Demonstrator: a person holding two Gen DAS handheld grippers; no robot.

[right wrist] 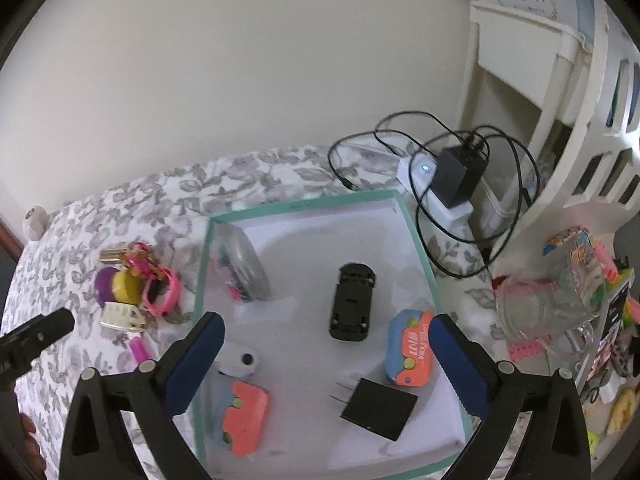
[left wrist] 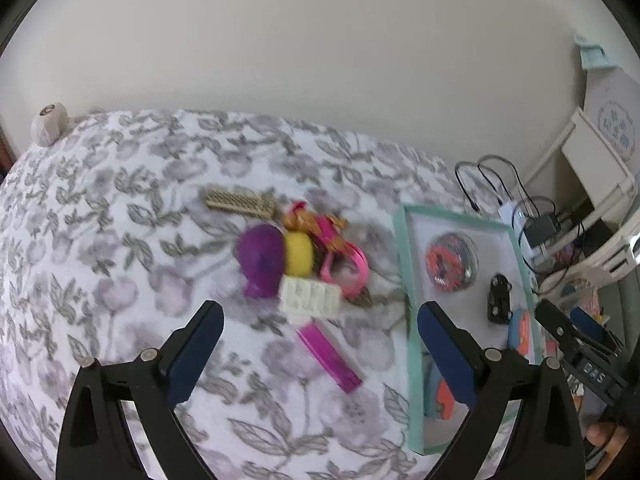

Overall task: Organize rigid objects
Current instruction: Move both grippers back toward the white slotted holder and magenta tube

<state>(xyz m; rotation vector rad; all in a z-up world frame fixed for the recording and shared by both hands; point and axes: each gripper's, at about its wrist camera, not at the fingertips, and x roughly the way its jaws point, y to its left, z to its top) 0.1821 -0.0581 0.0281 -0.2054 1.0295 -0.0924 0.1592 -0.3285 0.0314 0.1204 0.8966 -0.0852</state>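
Left wrist view: left gripper (left wrist: 320, 332) spread wide and empty above the floral bedspread (left wrist: 100, 240); a toy pile (left wrist: 300, 260) lies mid-bed, left of the teal-rimmed tray (left wrist: 400, 264). Right wrist view: right gripper (right wrist: 326, 340) spread wide and empty over the tray's near edge; inside lie a black toy car (right wrist: 352, 302), black charger (right wrist: 378, 408) and orange-blue blocks (right wrist: 408, 350).

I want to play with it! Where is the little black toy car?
The small black toy car lies upside down near the middle of the teal-rimmed white tray in the right wrist view, between the round clear case and the blue-and-orange toy.
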